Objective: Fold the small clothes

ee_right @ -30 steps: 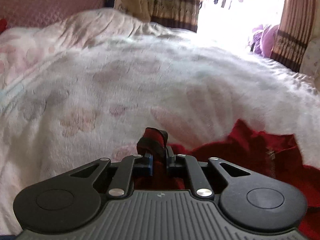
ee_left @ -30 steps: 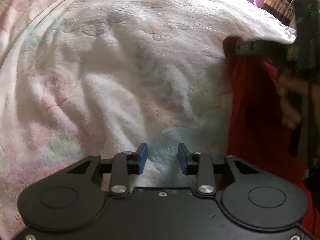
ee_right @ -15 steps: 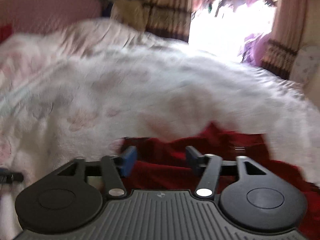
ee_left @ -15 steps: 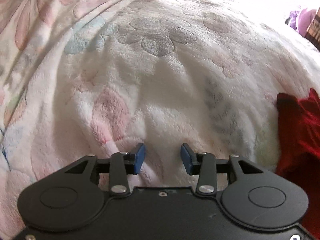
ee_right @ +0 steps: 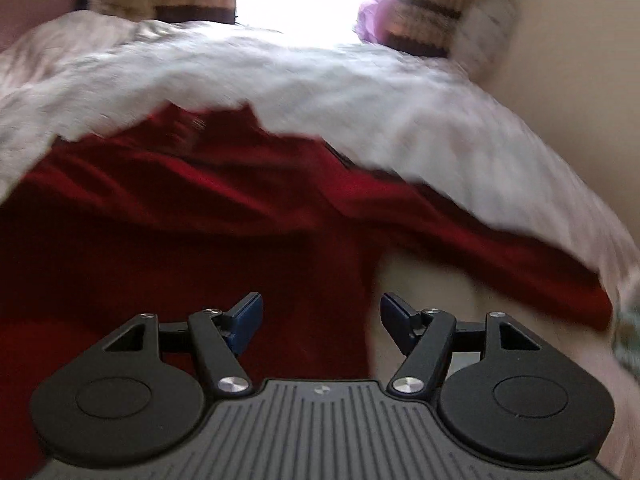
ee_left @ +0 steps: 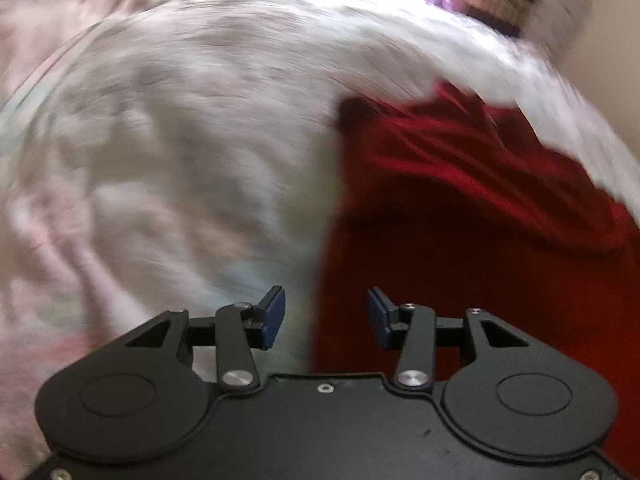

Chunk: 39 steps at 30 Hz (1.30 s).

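Red soft fabric garment (ee_left: pixel 480 208), rumpled into folds, is being seen lying on the pale fluffy floral blanket (ee_left: pixel 180 140), ahead of and to the right of the left gripper (ee_left: pixel 326 318), whose blue-padded fingers are being held spread with nothing between them; the garment's left edge is running just inside the gap. Through the right wrist view the same garment (ee_right: pixel 180 220) is being shown ahead and to the left of the right gripper (ee_right: pixel 320 324), which is also being held wide apart and empty, with a strip of red cloth trailing off to the right. Both views are being blurred. Compared with half a second ago, far more of the garment is being taken in by the left view, and a second ago its cuff was being pinched by the right gripper.
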Motion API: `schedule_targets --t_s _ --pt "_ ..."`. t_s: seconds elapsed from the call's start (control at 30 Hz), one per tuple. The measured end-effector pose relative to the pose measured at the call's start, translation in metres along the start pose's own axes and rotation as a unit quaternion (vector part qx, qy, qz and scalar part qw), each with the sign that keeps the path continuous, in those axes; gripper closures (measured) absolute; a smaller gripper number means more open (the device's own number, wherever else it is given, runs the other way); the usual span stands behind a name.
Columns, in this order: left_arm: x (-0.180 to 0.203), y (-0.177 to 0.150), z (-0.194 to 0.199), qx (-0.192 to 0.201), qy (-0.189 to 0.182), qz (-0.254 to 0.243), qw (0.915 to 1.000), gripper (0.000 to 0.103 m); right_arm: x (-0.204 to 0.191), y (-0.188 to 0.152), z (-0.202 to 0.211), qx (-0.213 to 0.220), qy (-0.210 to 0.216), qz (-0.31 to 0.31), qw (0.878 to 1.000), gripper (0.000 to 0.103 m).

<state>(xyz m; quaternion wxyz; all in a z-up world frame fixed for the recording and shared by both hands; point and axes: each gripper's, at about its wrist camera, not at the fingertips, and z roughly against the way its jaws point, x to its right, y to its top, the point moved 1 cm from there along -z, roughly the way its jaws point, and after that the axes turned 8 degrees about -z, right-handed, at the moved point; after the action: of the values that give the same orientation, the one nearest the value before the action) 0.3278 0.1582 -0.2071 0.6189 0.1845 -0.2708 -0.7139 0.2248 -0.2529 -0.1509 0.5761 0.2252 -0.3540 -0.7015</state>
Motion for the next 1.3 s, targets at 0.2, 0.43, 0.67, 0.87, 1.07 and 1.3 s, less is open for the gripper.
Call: schedule_targets --t_s 0.2,0.43,0.67,0.87,1.07,1.3 --pt "0.032 -0.016 -0.028 -0.026 0.049 -0.063 0.9965 0.067 0.050 -0.036 -0.024 -0.046 0.017 -0.077 0.996 0.024" --pt "0.021 0.008 -0.013 -0.043 0.058 -0.019 0.9972 0.089 0.067 -0.012 -0.034 -0.010 0.039 -0.090 0.995 0.025" --pt "0.012 0.083 -0.016 0.017 0.072 -0.049 0.9960 0.061 0.090 0.023 -0.084 0.008 0.013 -0.099 0.995 0.025" --pt "0.030 0.160 -0.072 0.031 0.022 -0.115 0.9926 0.058 0.097 0.009 -0.104 -0.011 0.025 -0.102 0.994 0.023" --pt "0.031 0.174 -0.131 -0.047 0.024 -0.122 0.9911 0.097 0.092 0.011 -0.106 -0.008 0.019 -0.078 0.997 0.019" --pt "0.005 0.187 -0.079 0.061 -0.013 -0.025 0.9978 0.098 0.093 0.011 -0.106 -0.007 0.021 -0.076 0.997 0.019"
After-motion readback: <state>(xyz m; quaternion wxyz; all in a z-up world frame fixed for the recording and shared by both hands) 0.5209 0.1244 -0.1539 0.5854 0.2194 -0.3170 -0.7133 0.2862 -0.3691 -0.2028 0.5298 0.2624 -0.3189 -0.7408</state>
